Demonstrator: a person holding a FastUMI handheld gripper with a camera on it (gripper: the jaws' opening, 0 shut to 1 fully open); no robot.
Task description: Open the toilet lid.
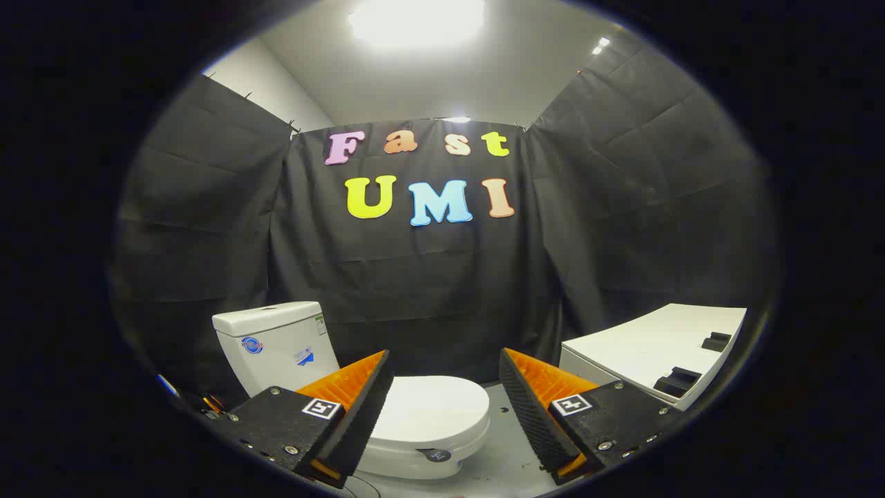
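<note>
Black cloth wall (442, 277) behind everything, white bench (643, 346) off to the right with two small dark blocks (681, 380) on top. White toilet (283, 346) low on the left on a grey floor (505, 449), cistern upright, toilet lid (425, 408) down flat on the bowl, partly behind the left finger. Gripper (446, 398) fingers (532, 408) spread wide apart, clamped on nothing, lid just ahead between them.

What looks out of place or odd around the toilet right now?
Nothing stands out. The toilet stands upright with its lid flat and closed, tank intact. The gripper hovers short of it with jaws open, touching nothing.
</note>
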